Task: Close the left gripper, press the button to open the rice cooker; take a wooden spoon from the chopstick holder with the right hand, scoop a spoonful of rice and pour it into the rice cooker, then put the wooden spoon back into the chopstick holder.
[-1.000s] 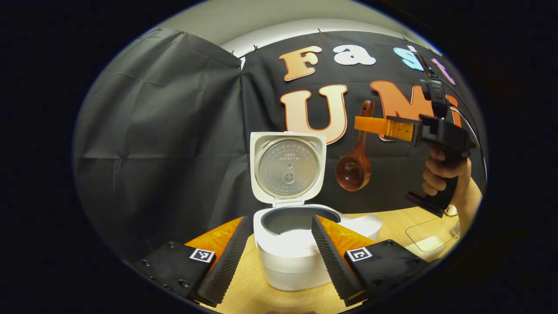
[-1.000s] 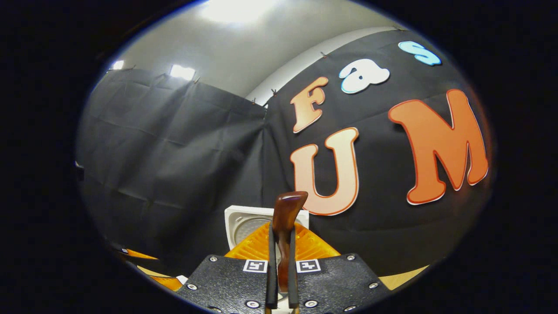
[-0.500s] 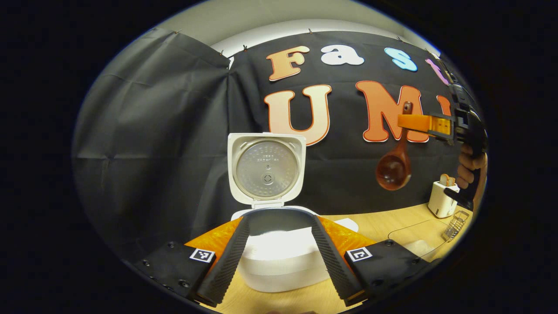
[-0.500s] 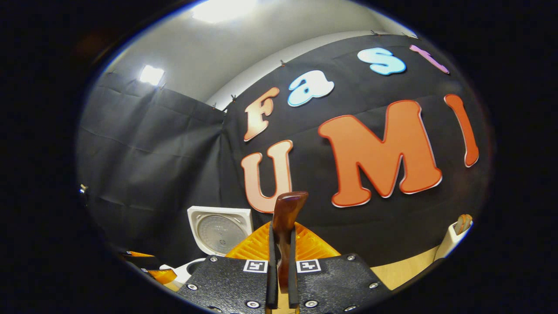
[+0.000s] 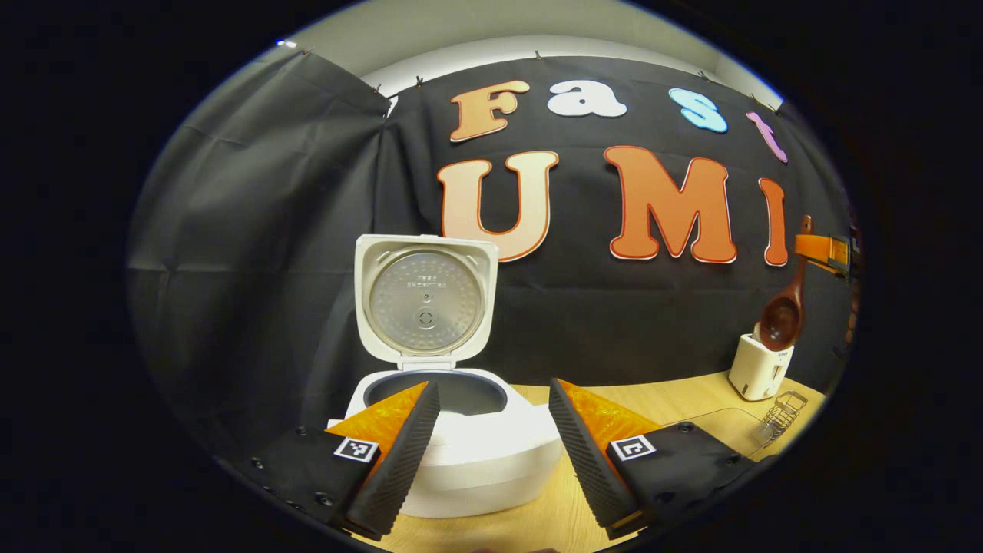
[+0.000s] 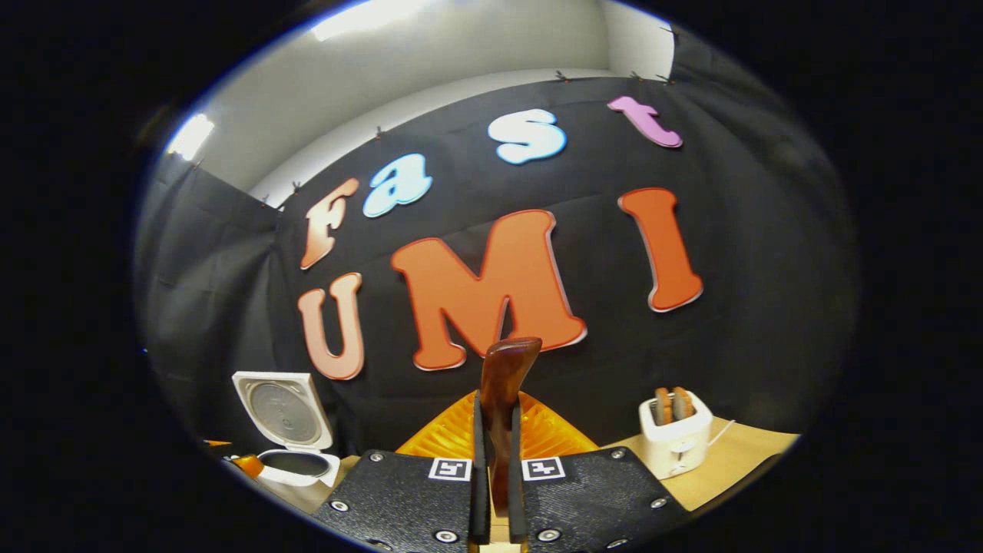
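The white rice cooker [image 5: 461, 453] stands with its lid [image 5: 426, 299] raised and its dark inner pot showing. My left gripper [image 5: 491, 418] is open just in front of it, one finger over the pot's left rim, the other to its right, touching nothing. At the far right the wooden spoon [image 5: 782, 316] hangs bowl-down over a white toaster [image 5: 759, 367], held by my right gripper [image 5: 828, 250]. In the right gripper view that gripper [image 6: 495, 430] is shut on the spoon's handle [image 6: 507, 369], with the cooker [image 6: 290, 434] low at the left.
A wire chopstick holder [image 5: 782, 407] stands on the wooden table [image 5: 676, 399] right of the cooker, beside a clear flat tray [image 5: 714, 422]. The toaster [image 6: 674, 436] with two slices in it sits at the table's back right. Black cloth walls the back.
My right gripper has carried the spoon rightward, from beside the cooker's lid to above the toaster. The left gripper has stayed open, and the cooker has slid left in its view.
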Demonstrator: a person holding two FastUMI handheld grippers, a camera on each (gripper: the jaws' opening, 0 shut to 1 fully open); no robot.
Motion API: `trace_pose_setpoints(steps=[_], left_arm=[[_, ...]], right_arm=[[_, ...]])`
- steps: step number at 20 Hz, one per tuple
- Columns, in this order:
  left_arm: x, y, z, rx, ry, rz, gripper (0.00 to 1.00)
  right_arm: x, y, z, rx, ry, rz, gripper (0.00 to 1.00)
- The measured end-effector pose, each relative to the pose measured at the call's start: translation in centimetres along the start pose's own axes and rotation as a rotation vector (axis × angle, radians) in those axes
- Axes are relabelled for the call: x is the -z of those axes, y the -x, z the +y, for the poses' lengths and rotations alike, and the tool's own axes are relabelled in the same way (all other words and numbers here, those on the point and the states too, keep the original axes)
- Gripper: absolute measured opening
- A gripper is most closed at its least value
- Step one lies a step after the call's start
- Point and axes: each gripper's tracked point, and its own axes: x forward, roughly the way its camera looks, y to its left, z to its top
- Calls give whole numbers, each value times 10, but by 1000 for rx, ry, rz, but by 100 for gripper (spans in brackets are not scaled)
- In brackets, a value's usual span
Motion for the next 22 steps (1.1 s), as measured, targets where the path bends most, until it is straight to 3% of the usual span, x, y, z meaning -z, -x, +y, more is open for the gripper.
trace_pose_setpoints(steps=[7, 22], left_arm=[[-13, 2, -37, 24, 27, -13, 94], [-32, -6, -59, 32, 24, -21, 94]], right_arm=[[27, 32, -105, 130, -8, 90, 10], [139, 42, -145, 141, -137, 273, 10]])
